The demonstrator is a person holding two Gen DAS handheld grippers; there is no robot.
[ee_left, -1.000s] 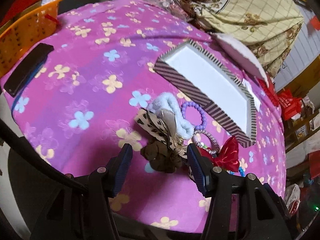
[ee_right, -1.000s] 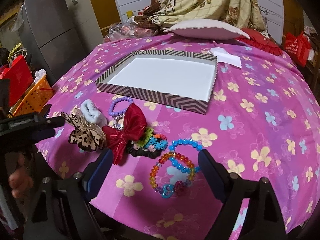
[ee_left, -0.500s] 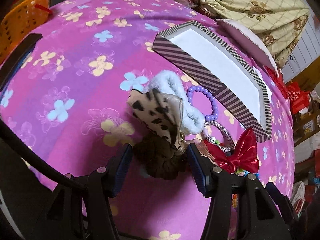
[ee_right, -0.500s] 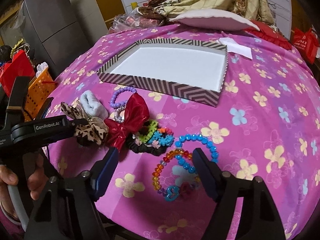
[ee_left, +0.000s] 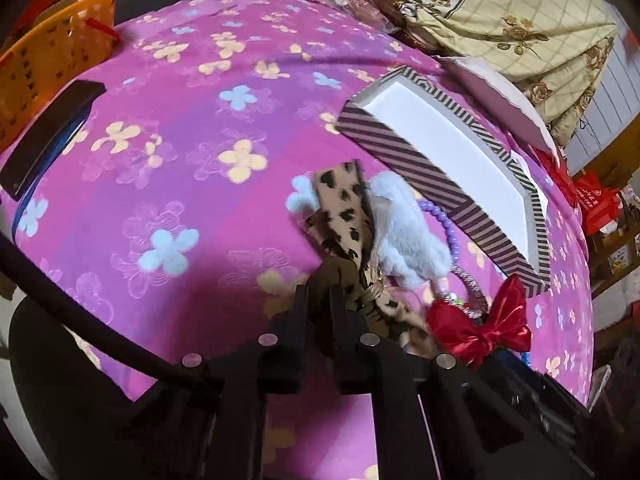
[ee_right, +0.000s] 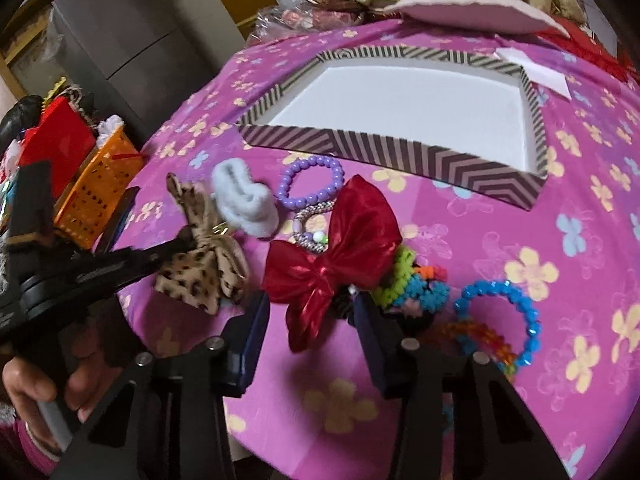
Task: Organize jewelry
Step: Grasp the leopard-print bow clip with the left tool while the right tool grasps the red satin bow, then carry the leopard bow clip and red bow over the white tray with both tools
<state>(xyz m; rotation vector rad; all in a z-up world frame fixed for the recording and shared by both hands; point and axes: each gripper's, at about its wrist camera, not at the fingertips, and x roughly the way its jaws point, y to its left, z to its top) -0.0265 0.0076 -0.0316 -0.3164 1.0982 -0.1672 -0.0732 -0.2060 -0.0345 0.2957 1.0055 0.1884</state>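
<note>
1. Left wrist view: the left gripper (ee_left: pixel 318 300) is clamping together on the leopard-print bow (ee_left: pixel 344 216), at six o'clock from the striped tray (ee_left: pixel 400 148); its knot is hiding behind the fingers.
2. Right wrist view: the right gripper (ee_right: pixel 310 320), jaws just closing, is straddling the red bow (ee_right: pixel 332 256) without visibly pressing it; the scrunchie beneath is showing only in part.

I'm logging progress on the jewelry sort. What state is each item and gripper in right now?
Striped box: open, nothing inside.
Leopard bow: clamped in the left gripper.
Red bow: on the cloth, between the right gripper's jaws, which have just been closing, not yet gripped.
Purple bead bracelet: lying loose.
White fluffy scrunchie: lying loose.
</note>
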